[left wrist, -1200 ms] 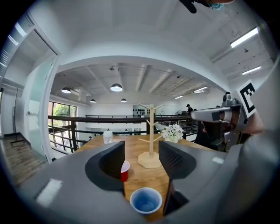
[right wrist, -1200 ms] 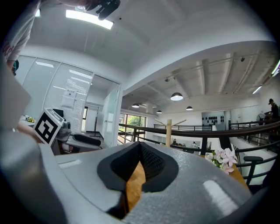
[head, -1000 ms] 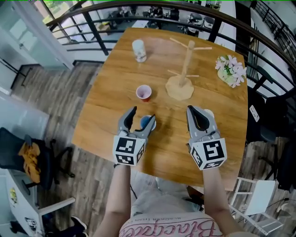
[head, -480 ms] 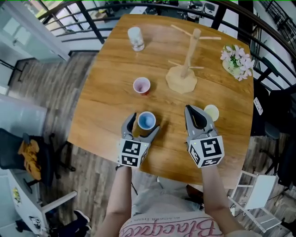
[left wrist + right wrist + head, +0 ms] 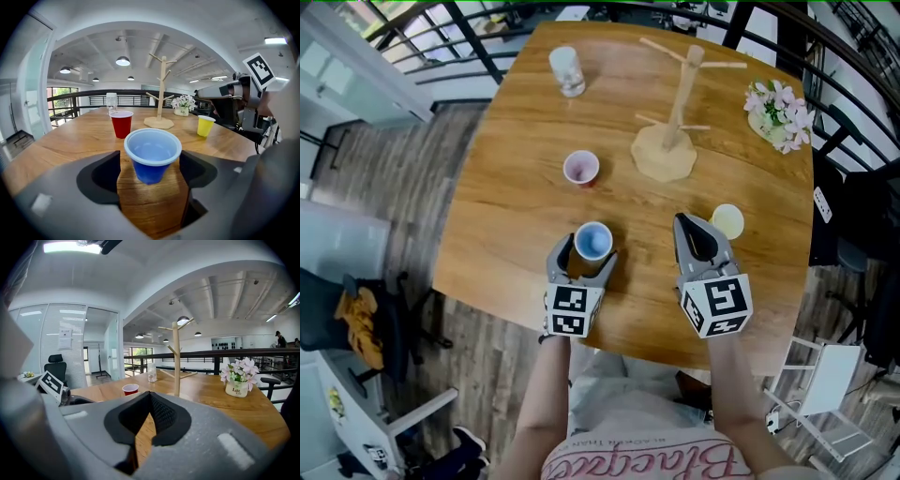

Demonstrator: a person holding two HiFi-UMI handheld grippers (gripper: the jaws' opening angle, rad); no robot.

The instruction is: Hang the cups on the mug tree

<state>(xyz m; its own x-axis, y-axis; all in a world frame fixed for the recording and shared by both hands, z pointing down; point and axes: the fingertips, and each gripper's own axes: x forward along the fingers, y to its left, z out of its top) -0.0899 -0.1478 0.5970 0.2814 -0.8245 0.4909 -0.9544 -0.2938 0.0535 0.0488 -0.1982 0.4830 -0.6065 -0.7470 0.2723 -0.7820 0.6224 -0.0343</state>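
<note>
Surface (image 5: 516, 187): mug tree (image 5: 675, 122) at far side, well apart from cups.
Left hand-held gripper (image 5: 583, 249): jaws spread, just been closing; blue cup (image 5: 592, 242) upright between them, untouched.
Right hand-held gripper (image 5: 690, 223): pressed together, empty, near yellow cup (image 5: 728, 221).
Risk: off-centre squeeze tips or crushes thin cup.

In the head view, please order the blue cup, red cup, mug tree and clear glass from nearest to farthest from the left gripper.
1. Blue cup, between the jaws of the left gripper.
2. Red cup, straight beyond it.
3. Mug tree, beyond and to the right.
4. Clear glass, at the far edge.
</note>
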